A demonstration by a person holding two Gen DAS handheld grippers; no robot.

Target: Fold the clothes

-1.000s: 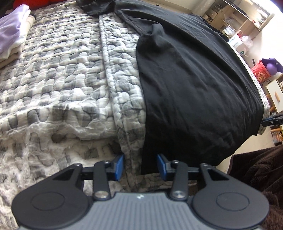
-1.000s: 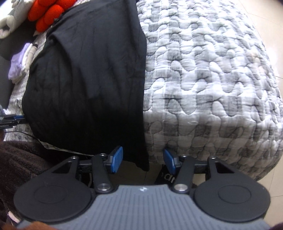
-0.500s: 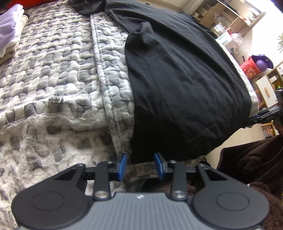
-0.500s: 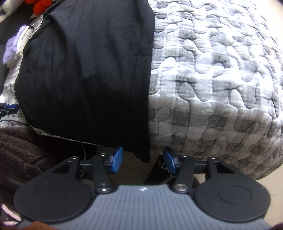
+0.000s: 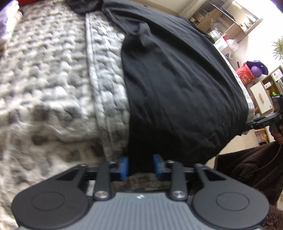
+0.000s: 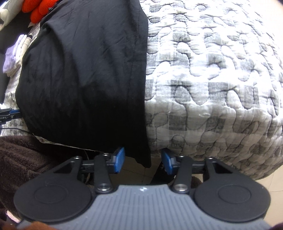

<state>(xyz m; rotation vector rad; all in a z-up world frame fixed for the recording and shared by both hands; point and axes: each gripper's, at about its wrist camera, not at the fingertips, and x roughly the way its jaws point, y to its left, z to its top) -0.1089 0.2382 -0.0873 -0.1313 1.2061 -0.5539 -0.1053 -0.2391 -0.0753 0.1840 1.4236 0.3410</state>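
Left gripper (image 5: 140, 166): black linkage arms, silver pivot screws, round black discs either side of grey ribbed body, small white mark on body, blue pads (image 5: 123, 165). Right gripper (image 6: 143, 161): same build, blue pads (image 6: 118, 159). Sleeve (image 5: 251, 169): dark brown fleece, beside body. Thin black cable (image 6: 16, 129) near sleeve.

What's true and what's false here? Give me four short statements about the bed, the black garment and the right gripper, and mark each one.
1. A black garment lies spread on a grey and white quilt. True.
2. The right gripper is clamped on the quilt. False: its jaws, which have just been closing, stand apart around the garment's hanging corner.
3. Something orange-red lies beyond the garment's far end. True.
4. The garment is folded into a small square. False: it lies spread out long, its near end hanging over the bed's edge.
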